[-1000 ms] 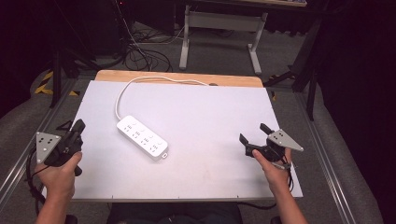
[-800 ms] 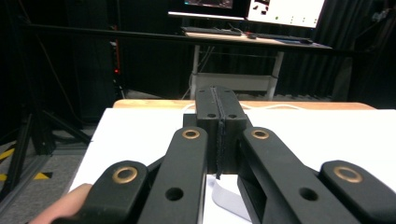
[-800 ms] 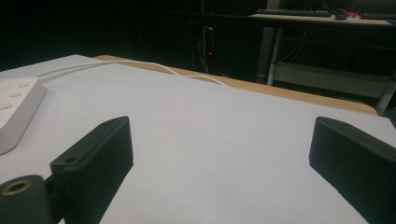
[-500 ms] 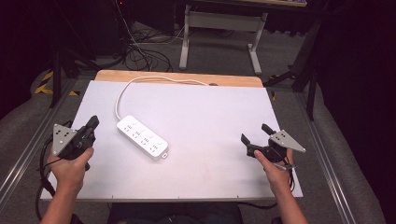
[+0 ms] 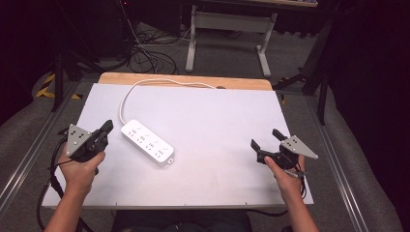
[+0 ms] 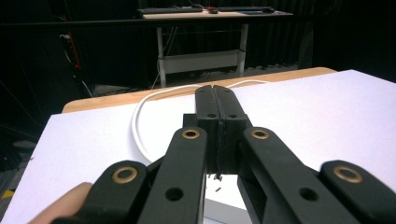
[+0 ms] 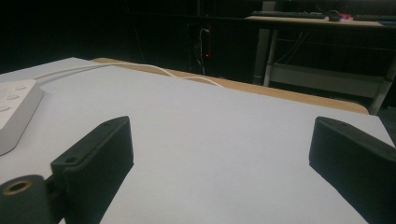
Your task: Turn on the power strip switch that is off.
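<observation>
A white power strip (image 5: 147,143) lies at an angle on the white table top (image 5: 212,121), left of centre, and its white cable (image 5: 159,83) curves back towards the far wooden edge. My left gripper (image 5: 108,126) is shut with nothing in it, its tip close to the strip's near left end. In the left gripper view the jaws (image 6: 216,100) press together above the cable (image 6: 138,122). My right gripper (image 5: 266,138) stands open at the right side of the table, with bare table between its jaws (image 7: 224,135). The strip's edge (image 7: 16,116) shows at the left of that view.
The wooden edge of the table (image 5: 183,79) runs along the far side. Behind it stand a metal desk frame (image 5: 227,29) and loose cables on the floor (image 5: 145,53). Metal rails (image 5: 338,164) flank the table on both sides.
My left hand has moved right, towards the power strip, with its jaws staying shut. The right hand has kept still.
</observation>
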### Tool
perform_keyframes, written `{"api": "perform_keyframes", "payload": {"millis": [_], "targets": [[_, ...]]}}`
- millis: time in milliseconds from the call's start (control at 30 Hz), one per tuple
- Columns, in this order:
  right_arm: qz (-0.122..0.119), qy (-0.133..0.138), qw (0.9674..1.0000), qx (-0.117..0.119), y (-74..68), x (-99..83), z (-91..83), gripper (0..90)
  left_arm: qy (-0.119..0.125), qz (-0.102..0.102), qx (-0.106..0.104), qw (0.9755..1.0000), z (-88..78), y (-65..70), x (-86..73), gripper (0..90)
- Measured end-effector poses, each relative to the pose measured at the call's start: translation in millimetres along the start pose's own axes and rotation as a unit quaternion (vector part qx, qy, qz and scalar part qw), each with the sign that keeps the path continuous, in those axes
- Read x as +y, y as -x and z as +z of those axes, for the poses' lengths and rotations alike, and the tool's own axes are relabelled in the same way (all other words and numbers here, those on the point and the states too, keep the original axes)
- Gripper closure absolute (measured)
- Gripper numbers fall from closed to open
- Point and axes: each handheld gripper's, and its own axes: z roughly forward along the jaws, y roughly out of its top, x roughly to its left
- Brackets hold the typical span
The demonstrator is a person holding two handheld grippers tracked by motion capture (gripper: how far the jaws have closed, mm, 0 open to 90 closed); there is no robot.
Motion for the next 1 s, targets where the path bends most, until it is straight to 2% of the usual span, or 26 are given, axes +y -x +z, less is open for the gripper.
{"api": "perform_keyframes", "payload": {"millis": [233, 400, 700, 1000], "targets": [[0.000, 0.000, 1.0000, 0.000, -0.1, 0.1, 0.1, 6.9, 0.001, -0.001, 0.001, 1.0000, -0.3, -0.7, 0.2, 90.0], [-0.001, 0.000, 1.0000, 0.000, 0.1, 0.1, 0.4, 6.9, -0.003, 0.005, -0.004, 1.0000, 1.0, 1.0, 0.1, 90.0], [0.000, -0.001, 1.0000, -0.001, 0.2, -0.1, 0.1, 6.9, -0.017, 0.019, -0.031, 0.9992, 5.5, 7.5, -0.8, 90.0], [0.000, -0.001, 1.0000, -0.001, 0.3, -0.2, 0.2, 6.9, -0.028, 0.037, -0.045, 0.9979, 14.3, 15.1, 0.0, 90.0]]}}
